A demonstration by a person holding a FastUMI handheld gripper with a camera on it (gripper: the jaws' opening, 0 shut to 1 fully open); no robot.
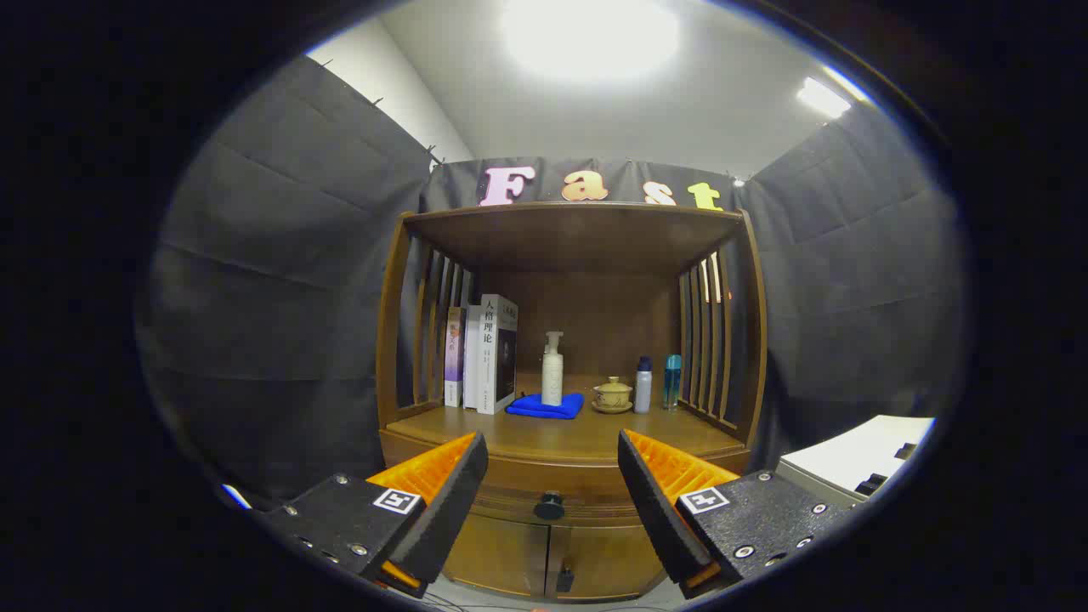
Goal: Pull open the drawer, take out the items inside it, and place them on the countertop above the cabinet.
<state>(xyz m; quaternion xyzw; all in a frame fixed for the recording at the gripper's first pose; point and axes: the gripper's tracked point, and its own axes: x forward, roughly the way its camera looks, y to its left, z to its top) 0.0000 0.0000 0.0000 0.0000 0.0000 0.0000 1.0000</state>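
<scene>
A brown wooden cabinet stands ahead against the booth wall. Its drawer sits closed under the countertop, with a dark round knob at its middle. My gripper is open, its two fingers spread wide with nothing between them. The knob lies between the fingertips and some way beyond them. The drawer's contents are hidden.
On the countertop stand books at the left, a white pump bottle on a folded blue cloth, a lidded tea cup and two small bottles. Slatted sides and a top shelf enclose it. Two doors sit below. A white object lies right.
</scene>
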